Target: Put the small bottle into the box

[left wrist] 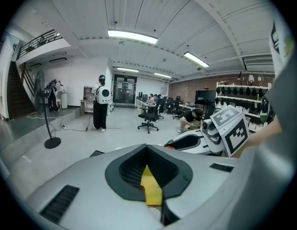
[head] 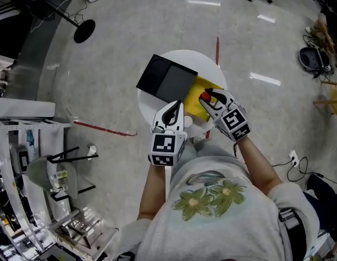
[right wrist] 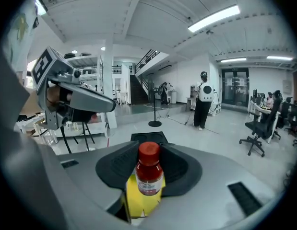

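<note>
A small bottle [head: 204, 97] with red contents and a red cap [right wrist: 149, 150] is upright between the jaws of my right gripper [head: 208, 100], which is shut on it. It hangs just above a yellow box [head: 194, 95] on the small round white table [head: 184, 55]. In the right gripper view the yellow box [right wrist: 134, 200] shows directly under the bottle [right wrist: 148, 178]. My left gripper [head: 176, 107] is shut and empty, low over the table's near side, next to the yellow box; yellow [left wrist: 150, 188] shows through its pads.
A flat black box [head: 167, 79] lies on the table's far left, touching the yellow one. Grey floor with red tape surrounds the table. A metal rack [head: 26, 162] stands to my left, a fan base [head: 84, 30] farther off. People and office chairs are in the distance.
</note>
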